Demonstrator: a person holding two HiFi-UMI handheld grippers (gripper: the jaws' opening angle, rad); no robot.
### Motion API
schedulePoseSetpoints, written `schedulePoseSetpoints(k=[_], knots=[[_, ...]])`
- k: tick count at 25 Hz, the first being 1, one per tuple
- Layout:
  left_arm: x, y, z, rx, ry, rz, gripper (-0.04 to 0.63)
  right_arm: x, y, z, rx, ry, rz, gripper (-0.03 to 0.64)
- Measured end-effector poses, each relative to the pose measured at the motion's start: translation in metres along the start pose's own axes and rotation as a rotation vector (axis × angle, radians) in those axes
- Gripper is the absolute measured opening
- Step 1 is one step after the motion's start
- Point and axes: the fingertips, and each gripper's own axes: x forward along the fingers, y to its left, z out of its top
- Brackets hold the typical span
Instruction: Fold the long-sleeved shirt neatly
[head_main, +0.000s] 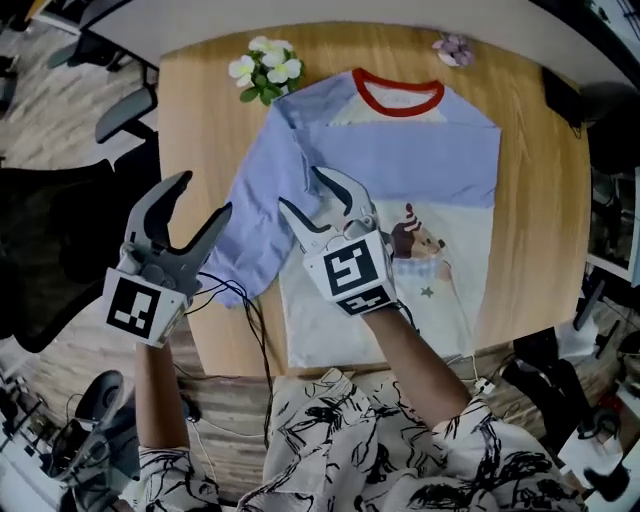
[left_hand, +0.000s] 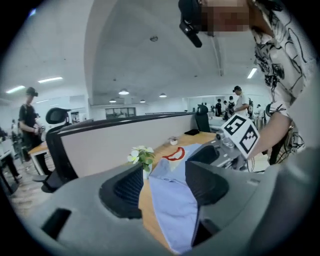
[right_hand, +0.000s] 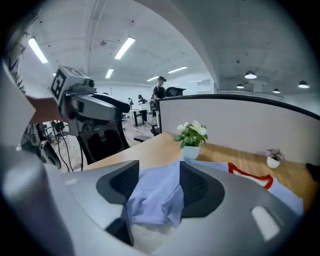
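Note:
A long-sleeved shirt (head_main: 400, 190) lies flat on the wooden table (head_main: 200, 110). It has a cream body with a bear print, lavender sleeves and a red collar (head_main: 398, 98). One sleeve is folded across the chest. The other sleeve (head_main: 255, 220) runs slantwise down to the table's left edge. My left gripper (head_main: 205, 195) hovers open at that edge, beside the sleeve's lower end, nothing between its pads. My right gripper (head_main: 303, 190) stands open over the sleeve near the body. In the left gripper view the sleeve (left_hand: 172, 200) lies beyond the open jaws. In the right gripper view lavender cloth (right_hand: 155, 195) lies under the parted jaws.
A white pot of flowers (head_main: 265, 68) stands at the table's back left, a small purple plant (head_main: 455, 47) at the back right. Black cables (head_main: 245, 305) hang off the front left edge. Office chairs (head_main: 125, 110) stand left of the table. A grey partition (left_hand: 125, 140) runs behind it.

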Motion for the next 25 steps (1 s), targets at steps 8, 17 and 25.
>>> schedulePoseSetpoints(k=[8, 17, 25], knots=[[-0.128, -0.021, -0.048, -0.160, 0.014, 0.310, 0.273, 0.023, 0.090, 0.029, -0.198, -0.013, 0.257, 0.281], [-0.190, -0.065, -0.135, -0.313, 0.061, 0.517, 0.275, 0.045, 0.218, 0.021, -0.495, 0.057, 0.639, 0.296], [-0.149, -0.122, -0.240, -0.417, 0.276, 0.465, 0.252, 0.084, 0.283, -0.057, -0.872, 0.378, 0.868, 0.184]])
